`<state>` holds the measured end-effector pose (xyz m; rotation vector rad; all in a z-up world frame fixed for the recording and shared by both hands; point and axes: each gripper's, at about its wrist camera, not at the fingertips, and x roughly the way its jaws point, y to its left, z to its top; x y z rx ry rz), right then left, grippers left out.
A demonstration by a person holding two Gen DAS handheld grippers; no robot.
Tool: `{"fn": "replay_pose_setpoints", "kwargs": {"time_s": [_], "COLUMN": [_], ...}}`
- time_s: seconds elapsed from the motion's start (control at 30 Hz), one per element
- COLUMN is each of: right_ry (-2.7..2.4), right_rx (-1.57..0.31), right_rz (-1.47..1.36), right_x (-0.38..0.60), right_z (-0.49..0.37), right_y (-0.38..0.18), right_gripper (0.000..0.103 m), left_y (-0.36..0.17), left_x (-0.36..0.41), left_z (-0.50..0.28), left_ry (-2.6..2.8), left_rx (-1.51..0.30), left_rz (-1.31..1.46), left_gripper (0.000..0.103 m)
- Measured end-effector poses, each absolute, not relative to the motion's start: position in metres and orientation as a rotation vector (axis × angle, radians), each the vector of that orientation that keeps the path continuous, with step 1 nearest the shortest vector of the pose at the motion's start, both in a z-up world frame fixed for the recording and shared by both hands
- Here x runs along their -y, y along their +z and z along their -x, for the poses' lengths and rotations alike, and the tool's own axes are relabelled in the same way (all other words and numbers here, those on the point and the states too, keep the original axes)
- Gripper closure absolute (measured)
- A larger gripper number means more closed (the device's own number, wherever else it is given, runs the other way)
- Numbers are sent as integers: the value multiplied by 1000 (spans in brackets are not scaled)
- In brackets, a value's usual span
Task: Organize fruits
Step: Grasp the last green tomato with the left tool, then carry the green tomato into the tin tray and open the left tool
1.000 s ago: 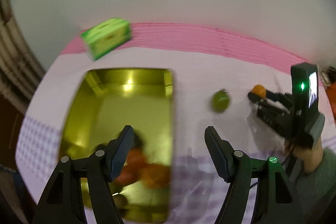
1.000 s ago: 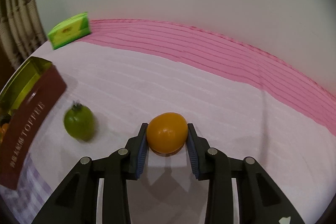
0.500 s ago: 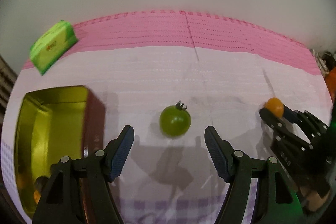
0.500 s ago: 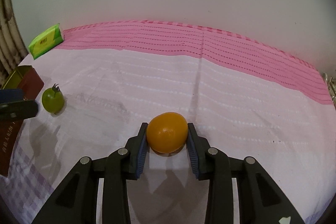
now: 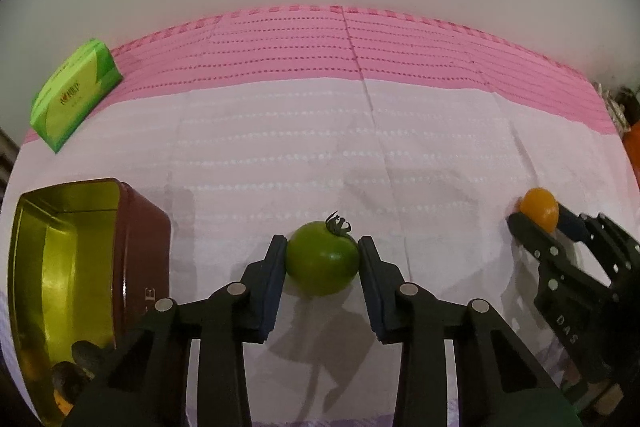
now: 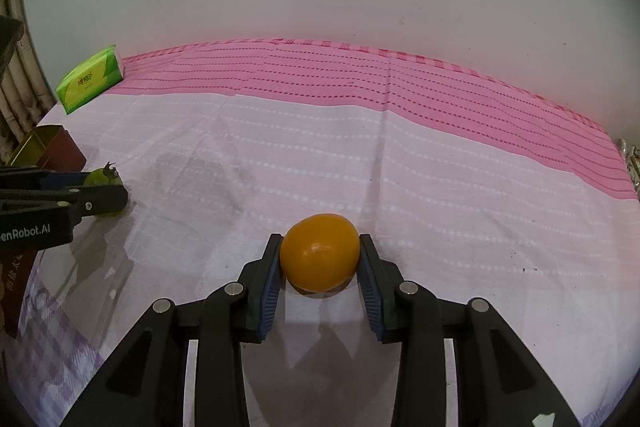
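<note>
My left gripper (image 5: 322, 261) is shut on a green tomato (image 5: 322, 257) with a dark stem, resting on the pale cloth. My right gripper (image 6: 319, 257) is shut on an orange fruit (image 6: 319, 251), also low on the cloth. The right gripper and orange fruit (image 5: 539, 209) show at the right edge of the left wrist view. The left gripper and green tomato (image 6: 103, 179) show at the left of the right wrist view. A gold-lined red tin (image 5: 132, 227) stands left of the tomato, with dark and orange fruit at its near end.
A green tissue pack (image 5: 74, 93) lies at the back left on the pink striped cloth (image 5: 344, 47). A white wall rises behind the table. The tin also shows in the right wrist view (image 6: 64, 151). An orange object (image 5: 632, 143) sits at the far right edge.
My left gripper swung from above the tin to the right, moved forward and closed on the green tomato. My right gripper kept its hold on the orange fruit and turned slightly right.
</note>
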<state>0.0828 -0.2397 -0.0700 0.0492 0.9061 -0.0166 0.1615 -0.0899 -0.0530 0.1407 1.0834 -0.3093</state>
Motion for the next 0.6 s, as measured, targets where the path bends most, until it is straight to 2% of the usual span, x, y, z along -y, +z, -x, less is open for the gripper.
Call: {"fn": "replay_pose_setpoints", "kwargs": {"time_s": [0.6], "right_ry": [-20], "right_rx": [-907], "right_rz": [-34], "right_x": [238], "right_z": [-84], "right_y": [-70], "right_gripper": [68], "left_y": [-5], "left_x": [23], "left_z": [-112], "left_ry": [-252], "left_rx": [-1058], "left_rz": [-96], "left_gripper": [66]}}
